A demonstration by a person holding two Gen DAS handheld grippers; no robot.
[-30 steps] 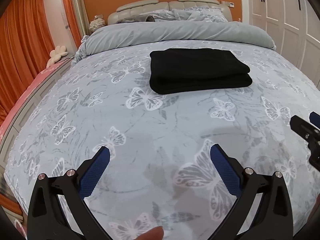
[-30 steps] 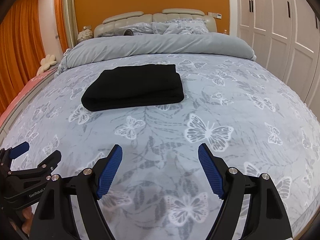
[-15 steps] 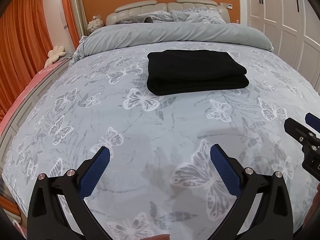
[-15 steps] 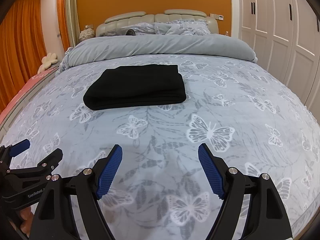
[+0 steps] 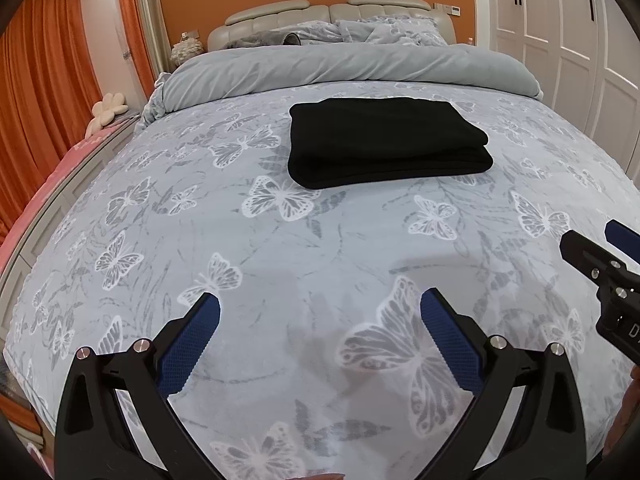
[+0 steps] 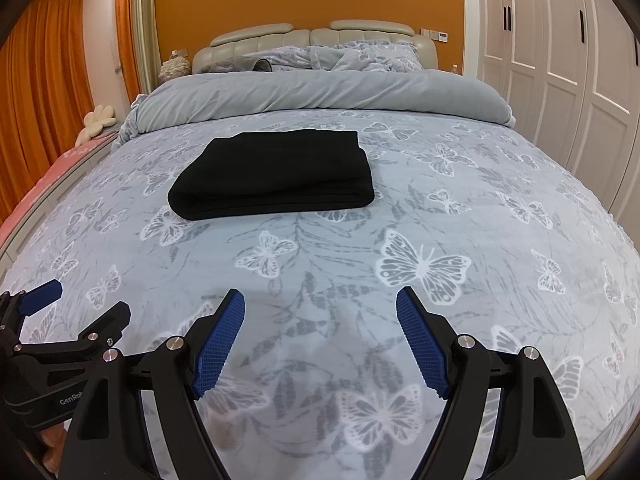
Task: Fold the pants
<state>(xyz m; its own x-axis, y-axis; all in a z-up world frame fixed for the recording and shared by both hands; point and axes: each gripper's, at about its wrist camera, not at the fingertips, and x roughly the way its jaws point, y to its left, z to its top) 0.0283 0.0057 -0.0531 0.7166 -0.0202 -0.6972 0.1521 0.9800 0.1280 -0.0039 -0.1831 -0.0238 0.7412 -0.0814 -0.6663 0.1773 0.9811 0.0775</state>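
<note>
The black pants (image 5: 384,140) lie folded in a neat rectangle on the butterfly-print bedspread (image 5: 280,248), far ahead of both grippers; they also show in the right wrist view (image 6: 276,174). My left gripper (image 5: 320,304) is open and empty above the near part of the bed. My right gripper (image 6: 320,298) is open and empty beside it. The right gripper shows at the right edge of the left wrist view (image 5: 600,252), the left gripper at the left edge of the right wrist view (image 6: 76,304).
A rolled grey duvet (image 6: 320,96) lies across the bed behind the pants, with pillows and a padded headboard (image 6: 312,36) beyond. Orange curtains (image 5: 40,80) hang at the left. White wardrobe doors (image 6: 560,60) stand at the right.
Both grippers have drawn back and risen slightly from the folded pants. Both stay open and empty; the pants have not moved.
</note>
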